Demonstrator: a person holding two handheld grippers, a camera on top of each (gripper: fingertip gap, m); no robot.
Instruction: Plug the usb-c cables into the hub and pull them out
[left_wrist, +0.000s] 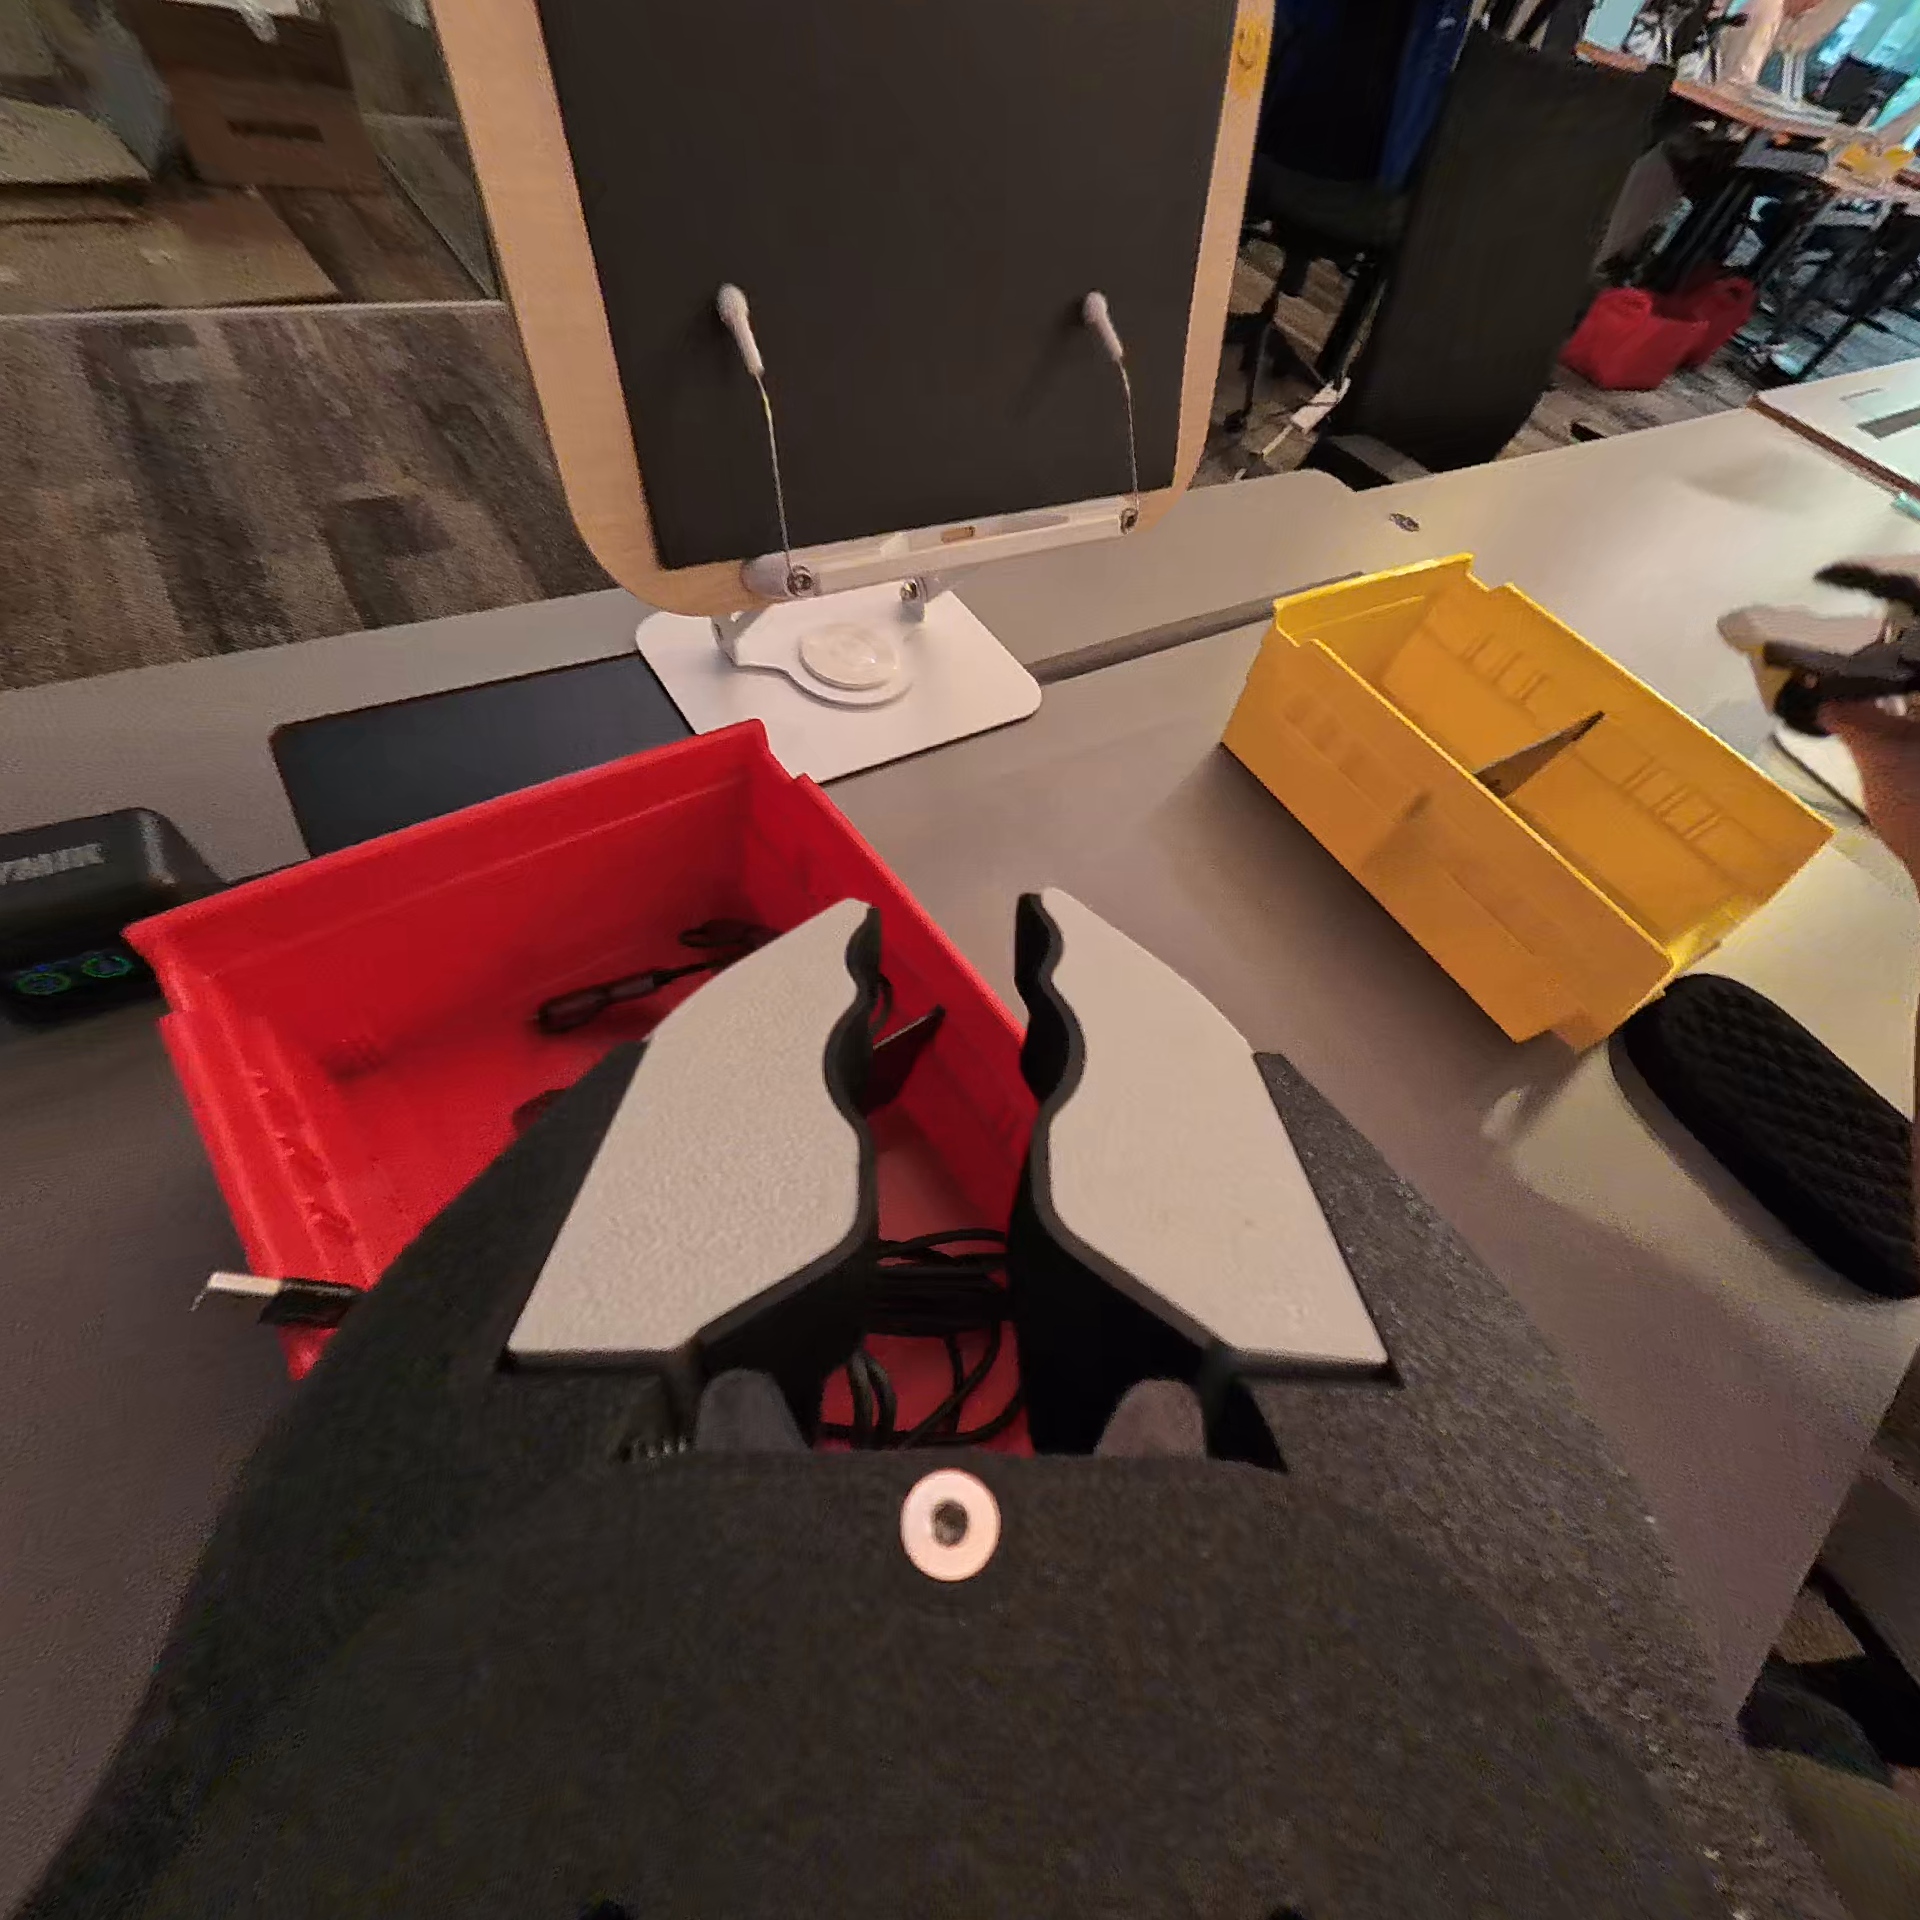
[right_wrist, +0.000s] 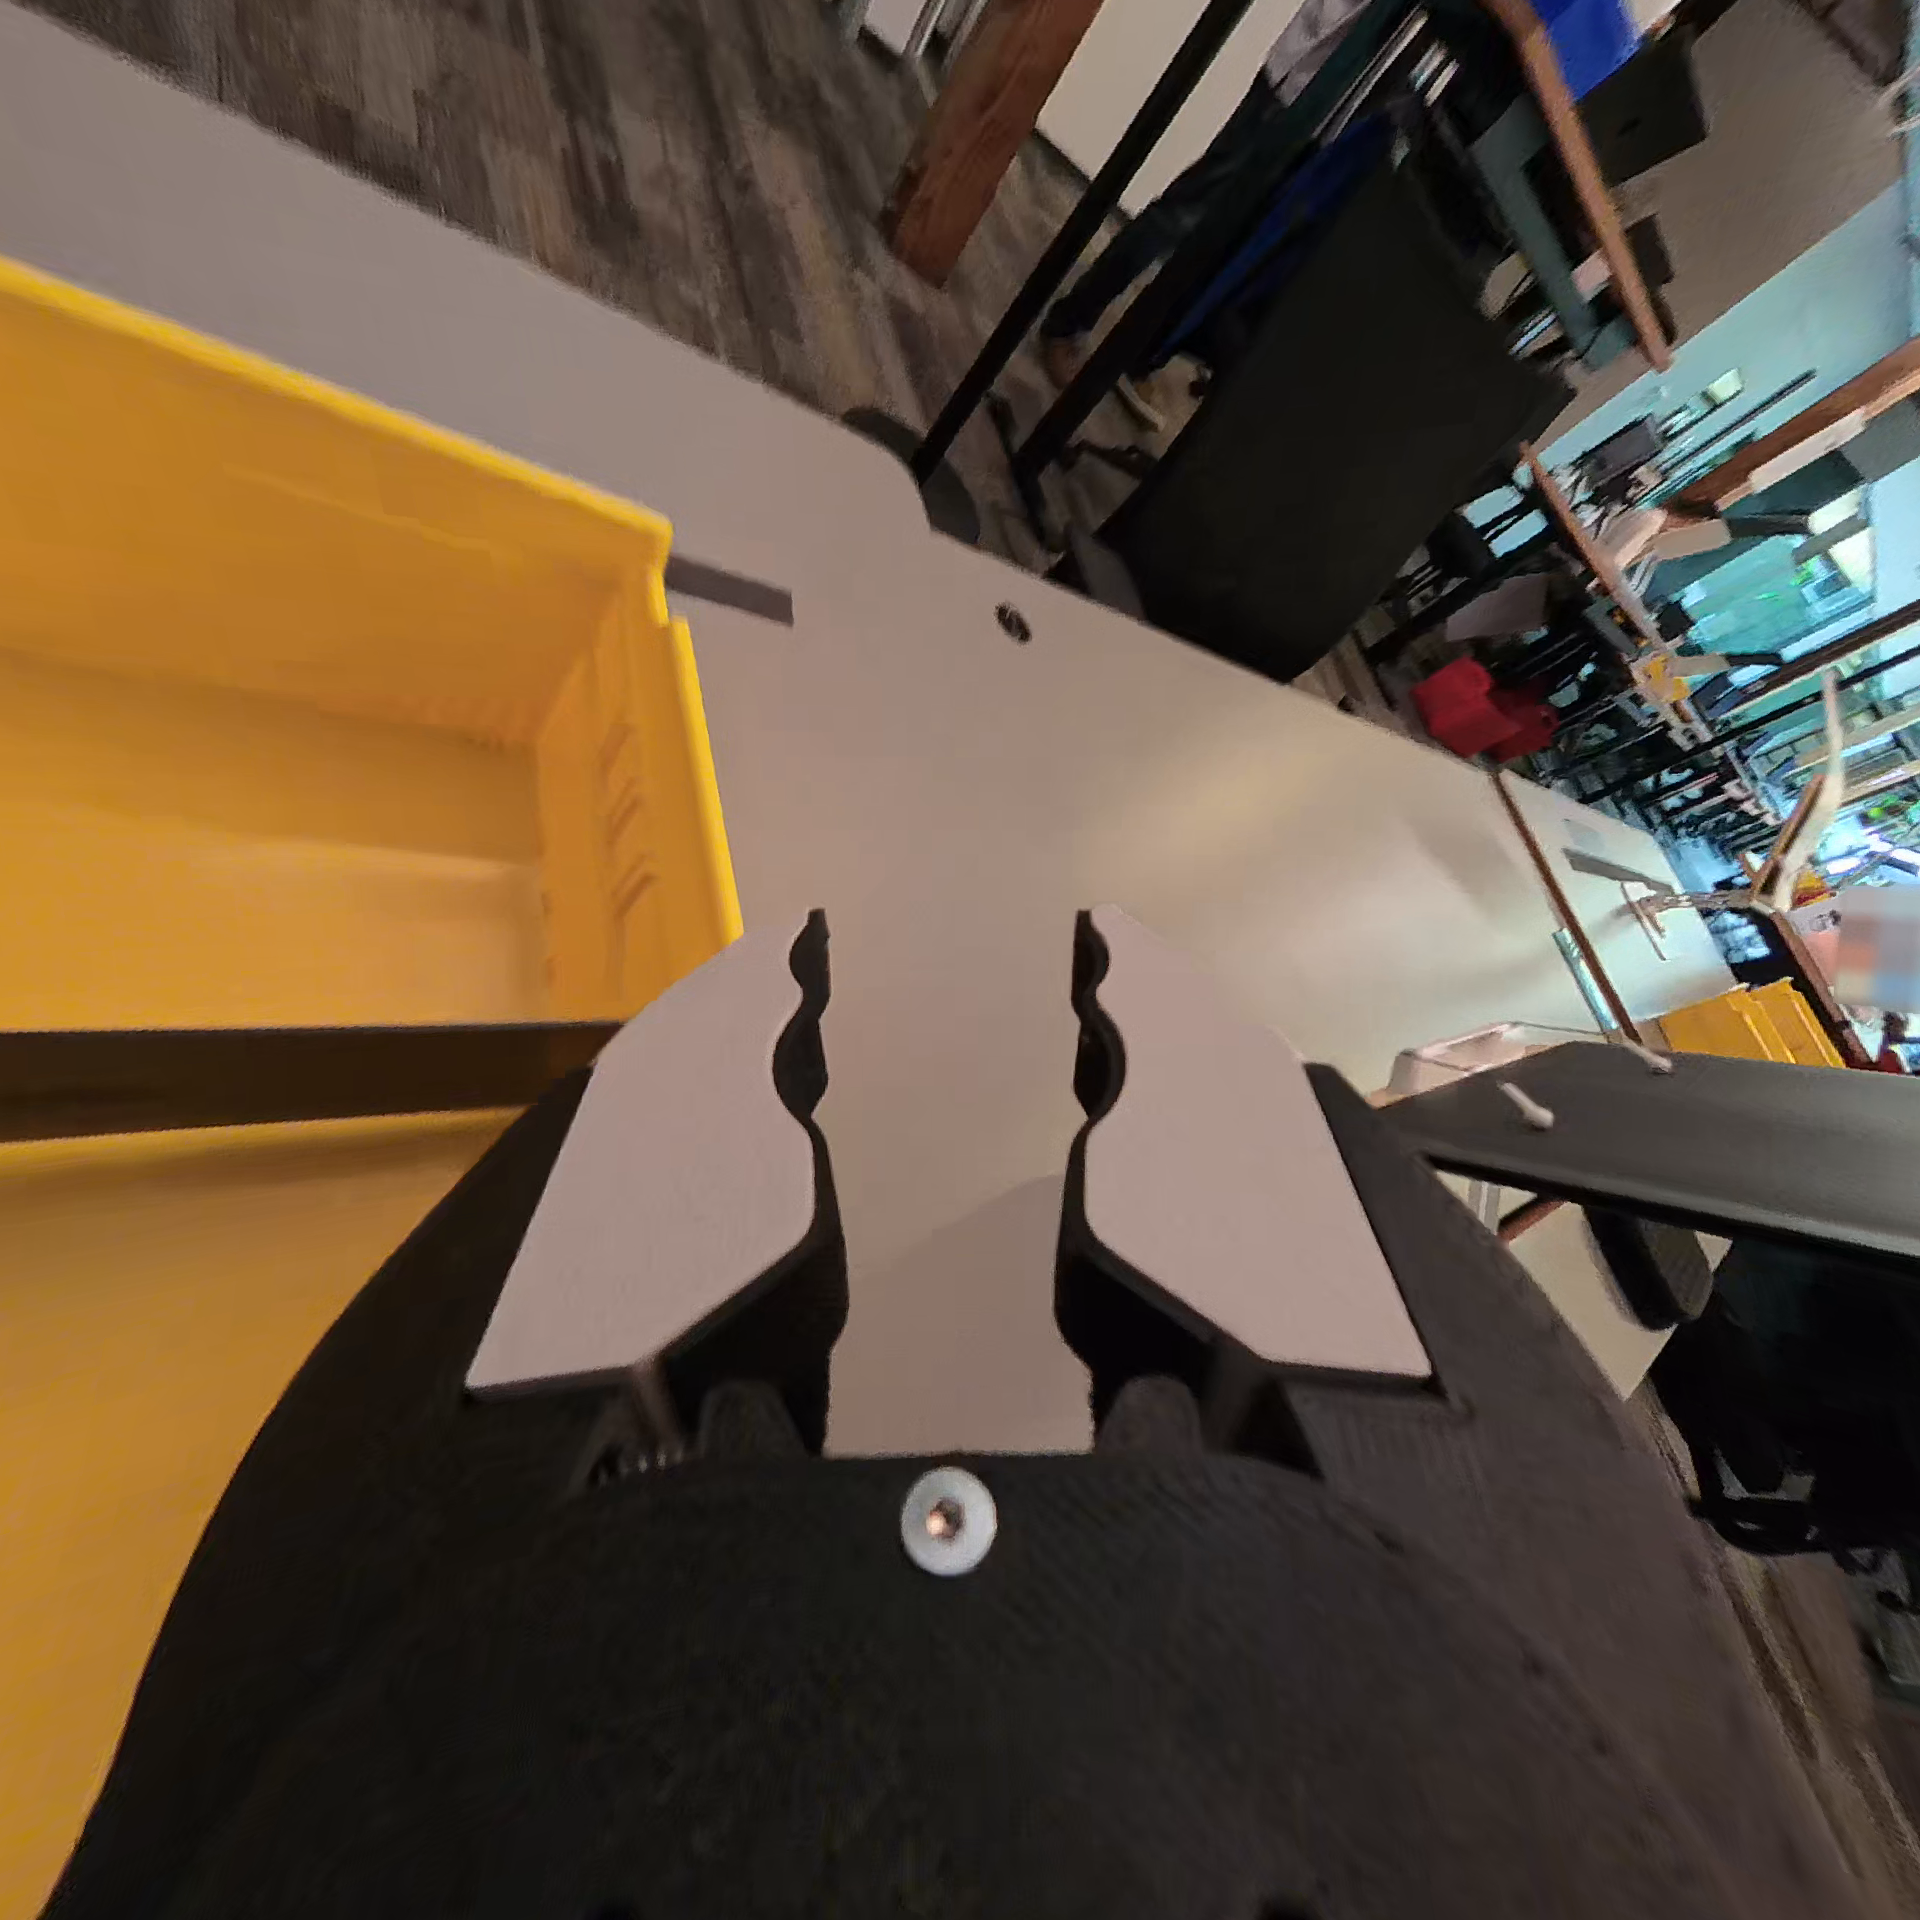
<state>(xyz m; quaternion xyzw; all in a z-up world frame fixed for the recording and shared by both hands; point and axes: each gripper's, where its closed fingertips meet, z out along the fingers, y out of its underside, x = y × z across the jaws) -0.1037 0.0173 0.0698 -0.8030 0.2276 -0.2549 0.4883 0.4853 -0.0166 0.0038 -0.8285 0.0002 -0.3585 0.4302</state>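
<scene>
Black cables (left_wrist: 914, 1340) lie coiled in the red bin (left_wrist: 468, 935), lower centre of the left wrist view, beneath the left gripper (left_wrist: 945, 935), whose jaws stand apart on nothing. One plug (left_wrist: 270, 1297) pokes over the bin's near left wall. Right gripper (right_wrist: 951, 935) gapes over bare grey table (right_wrist: 935, 727), beside the yellow bin (right_wrist: 312, 623). Farther back, a framed dark board (left_wrist: 862, 260) stands upright.
</scene>
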